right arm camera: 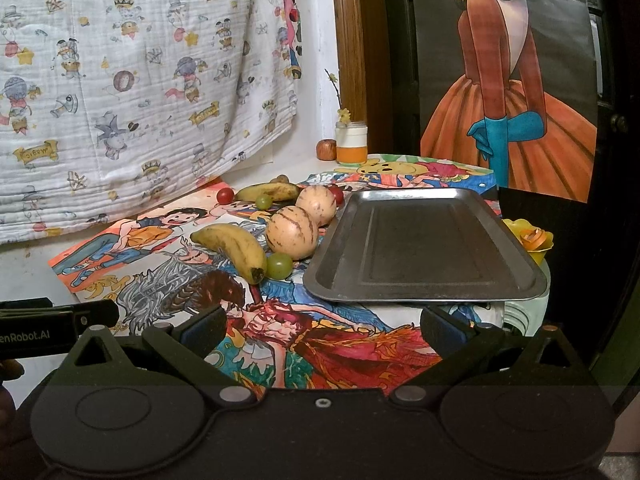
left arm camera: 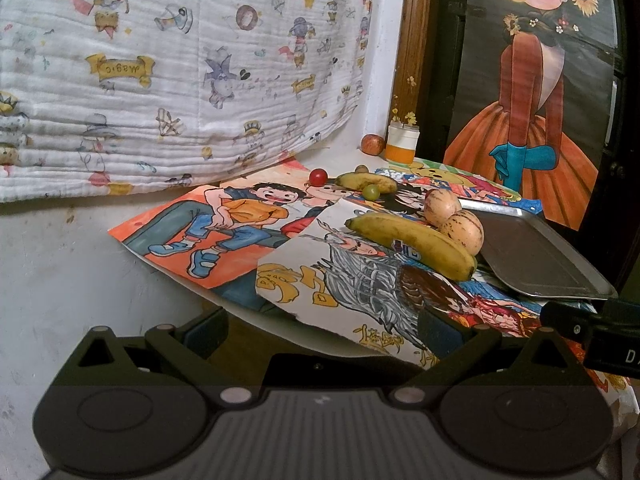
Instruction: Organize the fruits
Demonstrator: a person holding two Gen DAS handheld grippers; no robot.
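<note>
Right wrist view: right tool (right arm camera: 322,330) fingers wide apart, nothing between them, hovering low over the near edge of the desk (right arm camera: 520,312), which is covered in coloured drawings (right arm camera: 304,332). Left tool's body pokes in at the left edge. Just ahead, right of centre — empty metal tray (right arm camera: 424,248). Left of the tray, all fruit lies on the drawings: near banana (right arm camera: 234,248) with a green grape (right arm camera: 279,265) touching its tip, then two pale striped melons (right arm camera: 292,232) side by side, the nearer one just beside the tray's left rim. Farther back: a second green grape (right arm camera: 263,201), a red tomato (right arm camera: 225,195), a far banana (right arm camera: 269,191), a small brownish fruit (right arm camera: 282,178) behind it. Another red fruit peeks out behind the far melon, mostly hidden. A yellow flower (right arm camera: 530,240) sits right of the tray. At the back by the wall, an apple (right arm camera: 326,149) beside a white-and-orange jar (right arm camera: 351,144).

Left wrist view: left tool (left arm camera: 322,330) also spread wide, empty, near the desk's front-left edge. Same layout — near banana (left arm camera: 412,244), melons (left arm camera: 452,220) touching the tray (left arm camera: 552,260), grape (left arm camera: 371,191), tomato (left arm camera: 318,177), far banana (left arm camera: 366,181), apple (left arm camera: 373,145), jar (left arm camera: 402,142). No fruit in the tray.
</note>
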